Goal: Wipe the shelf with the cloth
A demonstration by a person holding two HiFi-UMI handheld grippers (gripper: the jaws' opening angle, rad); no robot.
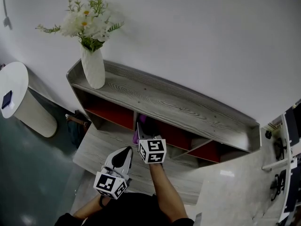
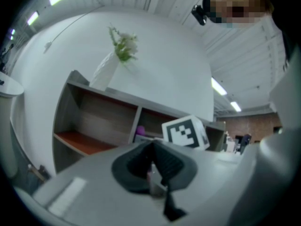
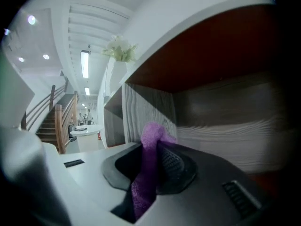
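Observation:
The purple cloth (image 3: 148, 166) is pinched between the jaws of my right gripper (image 3: 155, 142), which is shut on it. That gripper (image 1: 141, 128) reaches into a lower compartment of the grey wood shelf (image 1: 178, 105), close to an upright divider (image 3: 141, 109). A bit of the cloth (image 1: 136, 136) shows beside it at the compartment's mouth. My left gripper (image 1: 127, 153) hangs back in front of the shelf, lower left of the right one. Its jaws are shut with nothing between them (image 2: 153, 147). The left gripper view shows the cloth (image 2: 140, 129) and the right gripper's marker cube (image 2: 184, 132).
A white vase of flowers (image 1: 93, 65) stands on the left end of the shelf top. The compartments have red inner faces (image 1: 110, 113). A low wooden platform (image 1: 101, 145) lies before the shelf. A round white table (image 1: 14, 86) stands at the left, a white wall behind.

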